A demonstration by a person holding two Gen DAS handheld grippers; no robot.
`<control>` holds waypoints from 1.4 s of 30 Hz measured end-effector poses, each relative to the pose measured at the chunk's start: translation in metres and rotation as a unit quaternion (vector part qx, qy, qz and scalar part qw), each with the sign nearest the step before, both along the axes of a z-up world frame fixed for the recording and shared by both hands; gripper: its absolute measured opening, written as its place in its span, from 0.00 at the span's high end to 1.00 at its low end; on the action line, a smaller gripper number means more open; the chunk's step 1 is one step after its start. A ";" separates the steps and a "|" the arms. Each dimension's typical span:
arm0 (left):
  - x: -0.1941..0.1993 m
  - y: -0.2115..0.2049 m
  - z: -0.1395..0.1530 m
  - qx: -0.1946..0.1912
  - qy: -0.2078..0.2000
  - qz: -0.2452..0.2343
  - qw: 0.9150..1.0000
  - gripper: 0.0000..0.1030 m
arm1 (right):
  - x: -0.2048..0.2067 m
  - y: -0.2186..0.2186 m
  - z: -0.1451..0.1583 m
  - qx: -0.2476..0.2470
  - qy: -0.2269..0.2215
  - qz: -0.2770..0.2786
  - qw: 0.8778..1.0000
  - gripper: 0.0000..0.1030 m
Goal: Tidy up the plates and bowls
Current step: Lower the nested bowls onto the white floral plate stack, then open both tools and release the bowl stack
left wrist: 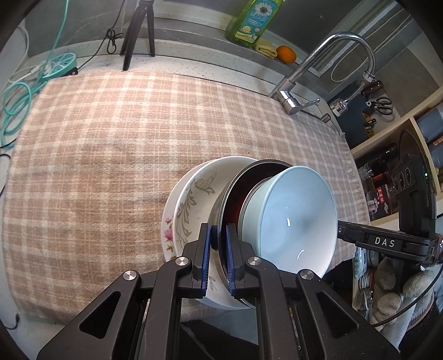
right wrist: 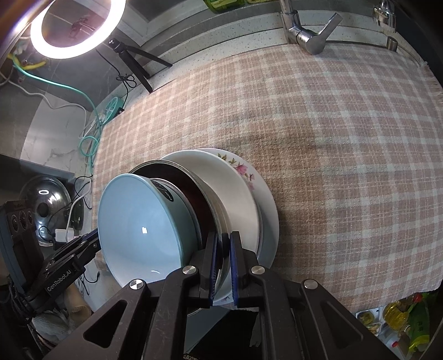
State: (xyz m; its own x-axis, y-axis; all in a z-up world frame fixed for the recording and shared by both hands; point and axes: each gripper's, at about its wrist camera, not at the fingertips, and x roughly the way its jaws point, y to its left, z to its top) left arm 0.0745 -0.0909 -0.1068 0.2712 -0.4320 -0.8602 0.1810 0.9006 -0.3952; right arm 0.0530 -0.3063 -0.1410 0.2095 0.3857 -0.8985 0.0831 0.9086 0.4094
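Checked pink-and-cream cloth [left wrist: 97,155] covered the counter, and near its front edge sat a nested stack of dishes. At the bottom lay a flowered plate [right wrist: 243,171] with pink blossoms on its rim; on it rested a white bowl [left wrist: 193,193] with a grey leaf pattern inside, then a steel bowl [left wrist: 221,205] with a dark red interior, and innermost a pale blue bowl [left wrist: 293,221]. The left gripper [left wrist: 218,246] had its blue-padded jaws drawn narrow, pinching the steel bowl's rim on the side nearest its own camera. The right gripper [right wrist: 223,257] was likewise nearly closed, and its pads clamped the same steel rim from the opposite side of the stack, with the blue bowl just to its left in that view. The stack appeared tilted in both views, though whether it was lifted clear of the cloth could not be told. Behind the cloth stood a chrome tap [left wrist: 304,80], a green bottle of dish soap [left wrist: 252,19], an orange [left wrist: 286,54] on the ledge, and a lit ring light [right wrist: 77,27] on a small tripod.
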 end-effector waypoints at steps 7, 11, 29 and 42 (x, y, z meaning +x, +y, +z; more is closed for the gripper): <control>0.002 -0.001 0.001 0.002 -0.002 -0.004 1.000 0.92 | 0.000 0.000 0.000 -0.001 -0.004 0.000 1.000 0.92; 0.001 0.000 0.001 0.000 -0.002 -0.005 1.000 0.91 | 0.000 0.001 0.000 0.000 -0.009 0.006 1.000 0.90; -0.011 0.014 0.013 0.027 -0.032 0.024 0.999 0.71 | -0.017 -0.008 0.023 -0.027 -0.068 0.012 0.997 0.79; -0.041 0.029 0.034 0.047 -0.079 0.051 0.994 0.71 | -0.050 -0.018 0.051 -0.051 -0.137 0.014 0.989 0.69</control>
